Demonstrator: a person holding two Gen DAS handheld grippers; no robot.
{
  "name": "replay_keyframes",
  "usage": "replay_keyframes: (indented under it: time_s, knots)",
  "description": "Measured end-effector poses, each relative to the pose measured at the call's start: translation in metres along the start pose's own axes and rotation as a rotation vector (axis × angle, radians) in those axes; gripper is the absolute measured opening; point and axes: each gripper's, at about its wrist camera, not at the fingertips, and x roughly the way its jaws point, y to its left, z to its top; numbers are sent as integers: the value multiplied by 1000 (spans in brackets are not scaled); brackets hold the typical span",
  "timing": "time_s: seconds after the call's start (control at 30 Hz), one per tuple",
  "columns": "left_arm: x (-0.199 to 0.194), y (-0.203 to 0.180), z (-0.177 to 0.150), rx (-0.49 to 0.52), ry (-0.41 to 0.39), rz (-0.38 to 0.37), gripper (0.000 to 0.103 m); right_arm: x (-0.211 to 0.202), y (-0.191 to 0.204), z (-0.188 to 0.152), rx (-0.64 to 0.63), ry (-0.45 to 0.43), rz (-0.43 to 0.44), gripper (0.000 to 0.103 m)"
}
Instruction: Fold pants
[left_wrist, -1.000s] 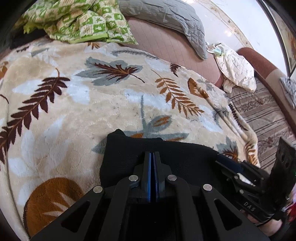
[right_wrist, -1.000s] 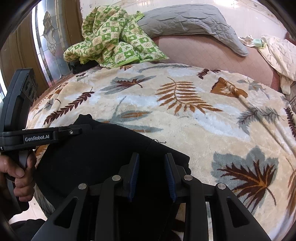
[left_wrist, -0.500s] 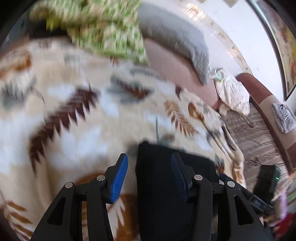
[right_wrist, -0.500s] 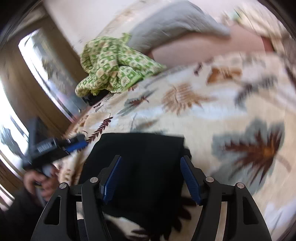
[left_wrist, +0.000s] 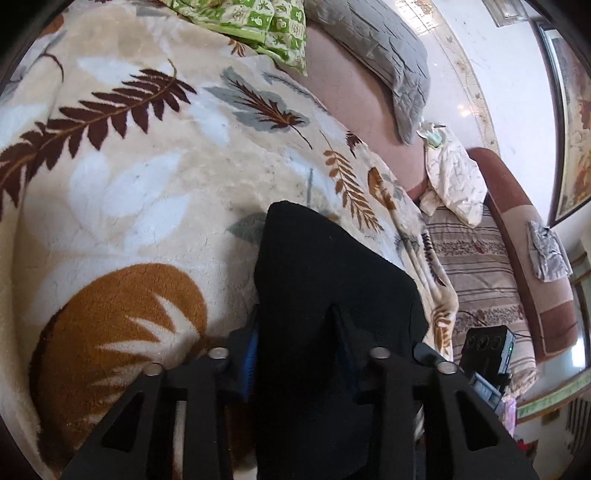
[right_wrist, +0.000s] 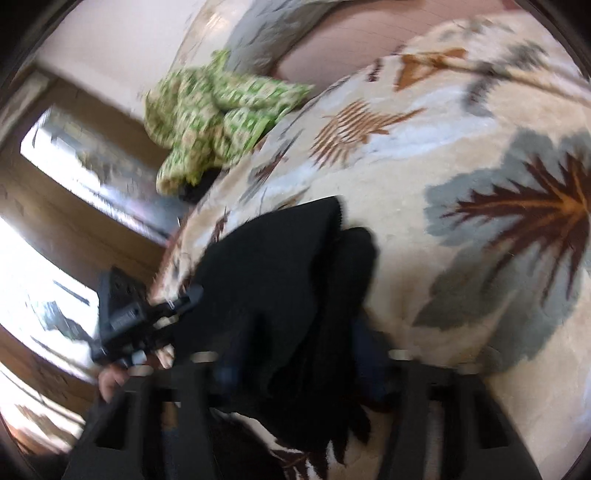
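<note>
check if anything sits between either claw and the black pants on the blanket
Nothing visible does. The black pants already bunch between the fingers of the left claw, whose jaws are closing, and the right claw, also closing, has the same cloth between its fingers. Only the leaf-print blanket lies underneath.

Both claws now astride pants (left_wrist: 325, 280)

Pants (left_wrist: 325, 280): plain black.
Blanket (left_wrist: 147, 192): cream, with brown fern fronds, grey-blue leaves, one large orange-brown leaf.
Quilt (left_wrist: 266, 26): green and cream checks.
Pillow (left_wrist: 388, 55): grey, stitched.
Gripper pads (left_wrist: 251, 354): blue, on black fingers.
Sofa cover (left_wrist: 476, 266): beige with brown stripes.
</note>
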Motion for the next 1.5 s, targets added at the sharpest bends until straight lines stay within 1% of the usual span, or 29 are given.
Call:
replay_keyframes:
  time_s: [0.03, 0.07, 0.13, 0.23, 0.37, 0.43, 0.5, 0.57, 0.6, 0.63, 0.67, 0.7, 0.73, 0.8, 0.83, 0.87, 0.9, 0.97, 1.0, 1.03, 1.07, 1.13, 1.2, 1.27, 1.3, 1.33, 1.37, 1.43, 1.5]
  knots:
    - [0, -6, -1, 6, -5, 6, 23, -3, -5, 0, 36, -9, 23, 33]
    - [-1, -15, -1, 29, -10, 26, 22, -6, -4, 0, 35, -16, 26, 31]
    - [-1, -38, 3, 93, -22, 63, 20, -15, 3, 4, -5, -41, 6, 30]
    - [8, -66, 13, 128, -19, 45, 21, -37, 2, 21, -5, -117, 5, 30]
    - [45, -105, 36, 181, -15, 48, 21, -68, -11, 58, -2, -186, -24, 30]
    - [71, -115, 43, 191, 1, 73, 21, -75, -24, 70, 21, -190, -24, 30]
    - [100, -117, 47, 194, 29, 99, 22, -73, -43, 81, 52, -184, -69, 31]
    - [134, -113, 45, 210, 80, 168, 26, -63, -65, 82, 122, -149, -123, 35]
    - [143, -113, 43, 229, 83, 200, 35, -54, -77, 80, 171, -110, -164, 35]
    - [145, -116, 42, 250, 62, 207, 39, -51, -81, 79, 196, -100, -177, 37]
    - [145, -118, 42, 257, 49, 211, 40, -52, -82, 77, 218, -119, -162, 40]
    - [147, -121, 43, 258, 51, 231, 43, -55, -79, 77, 221, -131, -159, 40]
    - [147, -123, 44, 268, 51, 243, 45, -58, -72, 78, 198, -142, -181, 40]
    - [141, -134, 40, 335, 23, 306, 48, -67, -54, 77, 117, -197, -259, 40]
    - [135, -142, 36, 380, -11, 355, 47, -71, -45, 76, 85, -222, -280, 40]
    - [128, -153, 30, 432, -58, 424, 47, -76, -36, 73, 42, -249, -306, 40]
    - [121, -160, 24, 466, -94, 473, 44, -80, -20, 72, -32, -279, -352, 40]
    - [112, -179, 14, 514, -158, 543, 44, -79, 6, 66, -169, -308, -432, 41]
    - [108, -186, 9, 526, -181, 557, 44, -77, 23, 61, -269, -318, -465, 41]
    - [104, -194, 3, 539, -206, 578, 44, -71, 35, 56, -343, -314, -473, 41]
    - [99, -202, -2, 553, -234, 614, 44, -64, 44, 55, -395, -304, -475, 40]
    - [89, -212, -12, 567, -266, 649, 44, -45, 61, 46, -506, -264, -496, 40]
    - [78, -219, -21, 572, -287, 673, 44, -29, 61, 41, -524, -219, -533, 41]
    - [69, -224, -29, 579, -312, 683, 44, -14, 47, 40, -483, -147, -574, 49]
    - [63, -226, -33, 581, -319, 683, 44, -7, 38, 40, -449, -110, -574, 49]
    - [59, -228, -36, 582, -325, 682, 44, -7, 33, 40, -433, -126, -561, 52]
    - [55, -229, -40, 582, -329, 683, 44, -9, 33, 39, -435, -137, -551, 57]
    - [45, -230, -43, 580, -337, 677, 44, -7, 33, 38, -435, -128, -536, 62]
    - [33, -233, -48, 580, -352, 672, 44, -6, 35, 34, -448, -131, -542, 67]
